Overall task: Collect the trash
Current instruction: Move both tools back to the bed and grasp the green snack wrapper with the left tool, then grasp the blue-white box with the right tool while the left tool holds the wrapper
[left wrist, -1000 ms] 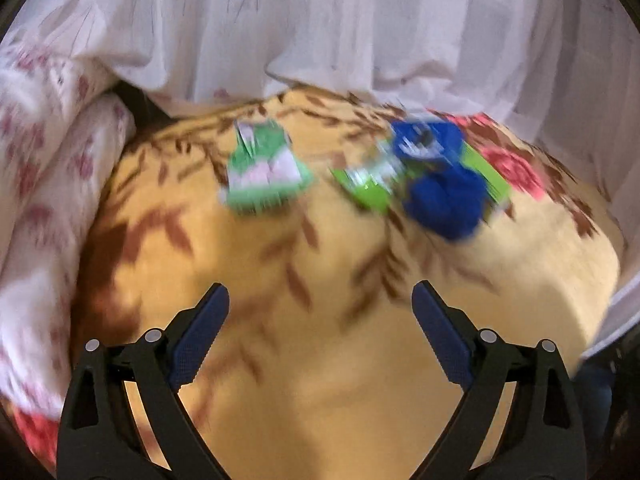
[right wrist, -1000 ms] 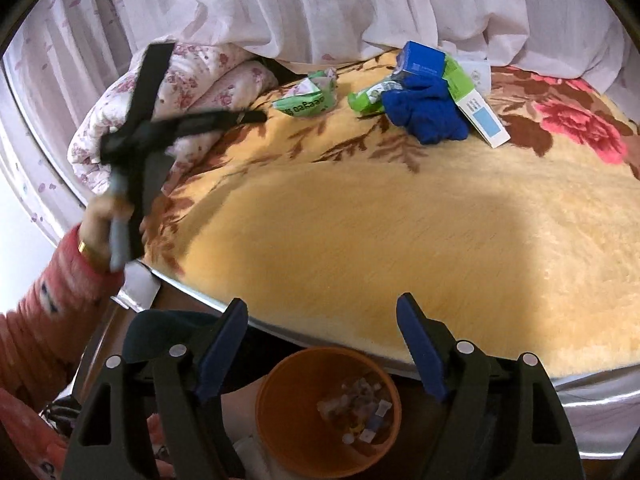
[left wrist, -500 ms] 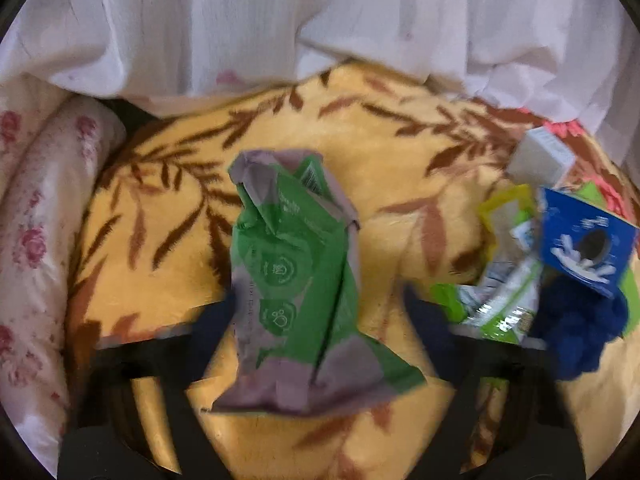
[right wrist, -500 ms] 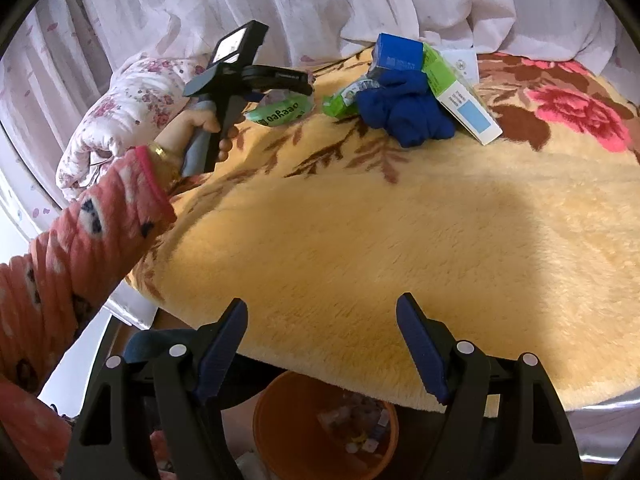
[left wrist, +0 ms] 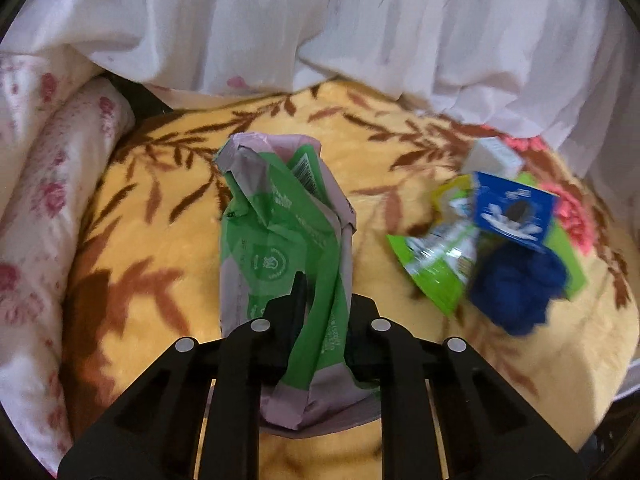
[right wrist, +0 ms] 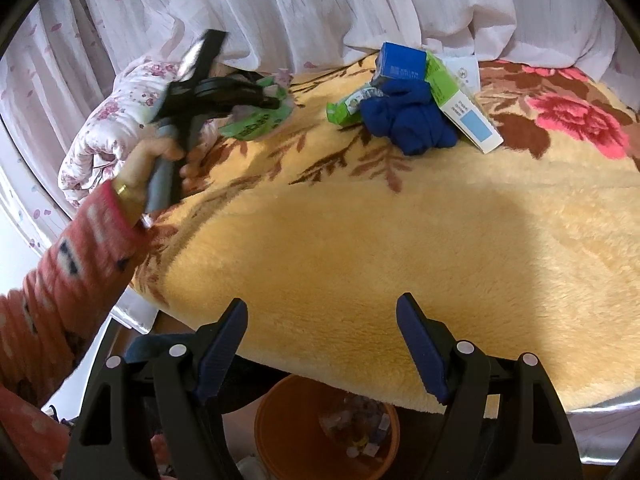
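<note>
My left gripper [left wrist: 320, 300] is shut on a crumpled green and lilac wrapper [left wrist: 288, 236] and holds it just above the yellow blanket [left wrist: 168, 248]. The right wrist view shows the same gripper [right wrist: 268, 98] and wrapper [right wrist: 256, 124] at the bed's far left. My right gripper [right wrist: 320, 344] is open and empty at the bed's near edge, above an orange bin [right wrist: 288, 436] with scraps inside. More trash lies together: a small green packet [left wrist: 436, 268], a blue box [left wrist: 512, 208], a white carton [left wrist: 494, 156].
A dark blue cloth [right wrist: 408, 120] lies bunched among the trash, next to a long green and white box [right wrist: 460, 100]. A floral quilt [left wrist: 44, 208] is rolled at the left. White curtains [right wrist: 360, 0] hang behind the bed.
My left gripper moved forward to the green wrapper, closed on it and lifted it off the blanket. My right gripper stayed open by the bin.
</note>
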Demonstrator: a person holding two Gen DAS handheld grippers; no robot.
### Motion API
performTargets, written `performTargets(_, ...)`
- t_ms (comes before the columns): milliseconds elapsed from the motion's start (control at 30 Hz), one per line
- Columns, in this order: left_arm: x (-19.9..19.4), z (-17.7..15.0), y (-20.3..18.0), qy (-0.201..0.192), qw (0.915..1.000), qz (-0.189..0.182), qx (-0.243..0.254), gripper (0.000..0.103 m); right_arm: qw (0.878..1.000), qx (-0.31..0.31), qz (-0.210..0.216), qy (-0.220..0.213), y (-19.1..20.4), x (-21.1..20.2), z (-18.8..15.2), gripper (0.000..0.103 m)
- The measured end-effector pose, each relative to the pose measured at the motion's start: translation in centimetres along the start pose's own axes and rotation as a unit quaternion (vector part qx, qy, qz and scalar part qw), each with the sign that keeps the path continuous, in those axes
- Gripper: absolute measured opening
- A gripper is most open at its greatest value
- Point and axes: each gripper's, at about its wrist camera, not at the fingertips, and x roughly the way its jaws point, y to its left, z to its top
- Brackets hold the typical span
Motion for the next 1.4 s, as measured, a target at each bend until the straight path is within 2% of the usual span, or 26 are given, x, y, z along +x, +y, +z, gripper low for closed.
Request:
performTargets(133, -4.0, -2.5, -0.2, -0.017, 0.9995, -0.025, -0.003, 0.015, 1.0, -0.004, -0.006, -0.008, 0.2, -0.2, 0.5, 0.075)
performTargets(333, -8.8, -7.5, -0.1, -0.035, 0.9986, -0.04, 0.001, 0.015, 0.999, -0.022, -0.031, -0.035, 0.2, -0.5, 2.7, 0.075)
performTargets(500, -10.7, -11.1, 0.7, -0.034, 0.9975, -0.06, -0.019, 0.015, 0.994, -0.054, -0.073, -0.066, 0.0, 0.2, 7.6, 0.075)
performTargets(600, -11.6, -12.5, 0.9, -0.04, 0.9971, -0.06, -0.023, 0.015, 0.993, -0.049, -0.079, -0.076, -0.8, 1.4, 11.3, 0.075)
performTargets(733, -12.2, -13.6, 1.2, -0.041, 0.9956, -0.076, -0.036, 0.015, 0.99, -0.041, -0.102, -0.085, -1.8, 3.6, 15.9, 0.075)
performTargets(900, -12.5, -14.2, 1.5, -0.045, 0.9951, -0.079, -0.038, 0.015, 0.98, -0.055, -0.169, -0.085, -2.6, 7.6, 20.4, 0.076)
performTargets(933, -12.5, -14.3, 1.5, -0.045, 0.9951, -0.08, -0.038, 0.015, 0.979, -0.06, -0.177, -0.083, -2.7, 8.5, 21.1, 0.079)
performTargets(1100, -12.3, -14.2, 1.8, -0.042, 0.9947, -0.085, -0.041, 0.015, 0.97, -0.071, -0.222, -0.069, -2.9, 11.7, 23.2, 0.08)
performTargets(1267, -12.1, -14.3, 2.0, -0.04, 0.9945, -0.086, -0.044, 0.015, 0.959, -0.092, -0.264, -0.038, -3.0, 14.5, 23.7, 0.079)
performTargets(1333, -12.1, -14.3, 2.1, -0.038, 0.9943, -0.089, -0.046, 0.015, 0.957, -0.105, -0.269, -0.033, -2.7, 14.9, 23.5, 0.07)
performTargets(1400, -12.1, -14.4, 2.1, -0.036, 0.9943, -0.09, -0.046, 0.015, 0.957, -0.108, -0.269, -0.022, -2.5, 15.2, 23.2, 0.067)
